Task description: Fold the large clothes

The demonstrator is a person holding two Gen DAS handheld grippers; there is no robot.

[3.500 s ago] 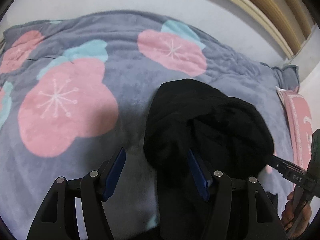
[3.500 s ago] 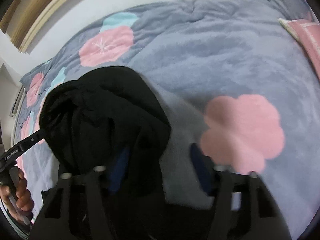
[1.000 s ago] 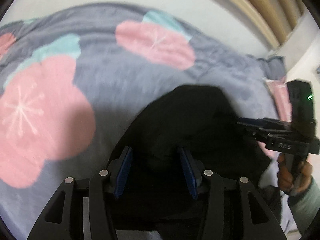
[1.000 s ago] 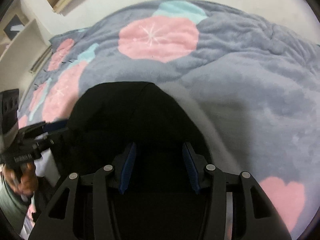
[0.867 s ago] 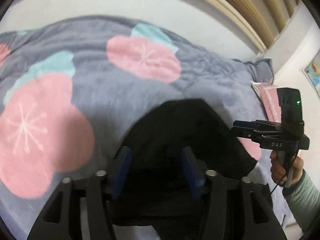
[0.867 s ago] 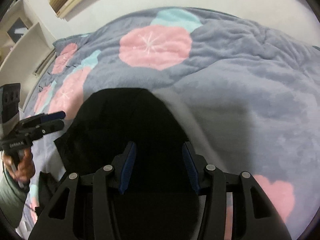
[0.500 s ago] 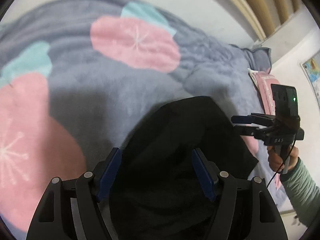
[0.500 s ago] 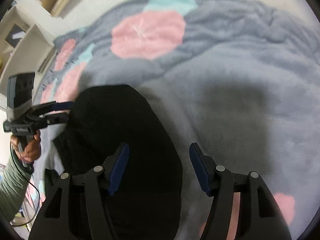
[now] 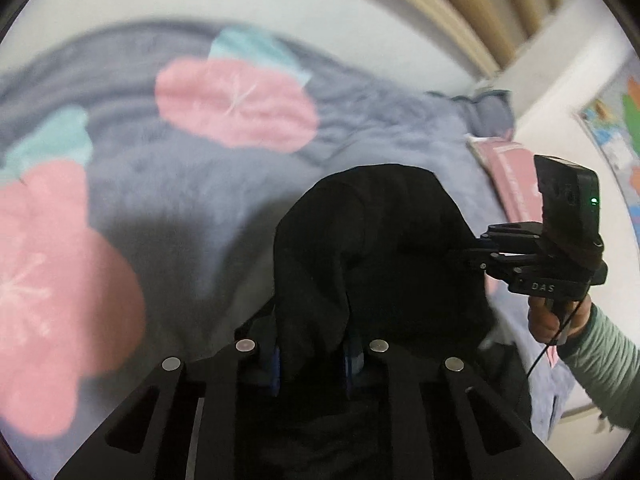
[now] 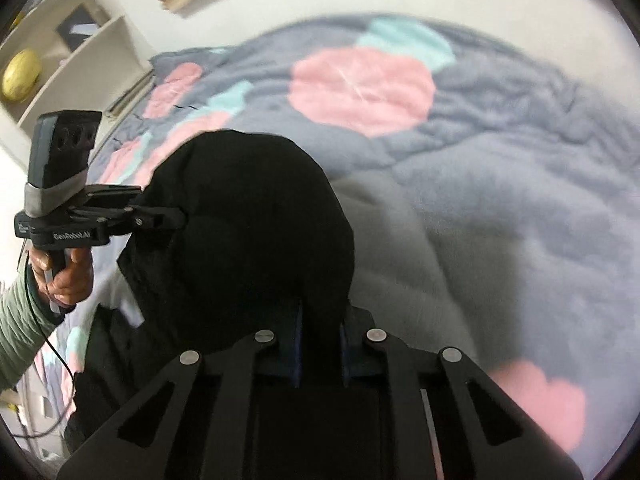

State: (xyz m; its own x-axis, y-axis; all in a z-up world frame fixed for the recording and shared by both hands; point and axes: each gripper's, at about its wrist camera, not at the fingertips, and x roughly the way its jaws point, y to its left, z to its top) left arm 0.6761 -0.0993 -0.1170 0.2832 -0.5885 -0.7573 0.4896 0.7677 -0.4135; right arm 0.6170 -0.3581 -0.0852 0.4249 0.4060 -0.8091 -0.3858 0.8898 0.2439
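Note:
A black garment (image 9: 380,240) hangs bunched between both grippers above a grey bed blanket with pink flowers (image 9: 224,104). My left gripper (image 9: 314,364) is shut on a fold of the garment, its blue pads mostly hidden by cloth. My right gripper (image 10: 320,340) is shut on another fold of the same garment (image 10: 256,216). In the left wrist view the right gripper (image 9: 476,254) pinches the cloth's right side. In the right wrist view the left gripper (image 10: 180,216) pinches its left side.
The blanket (image 10: 500,184) covers the whole bed. A pink pillow (image 9: 512,172) lies at the bed's right end. White shelves (image 10: 60,52) with a yellow object stand left of the bed. A wall with wooden slats (image 9: 500,8) runs behind it.
Both grippers were open half a second ago and have closed on the black garment. The garment is now lifted and drawn up between them.

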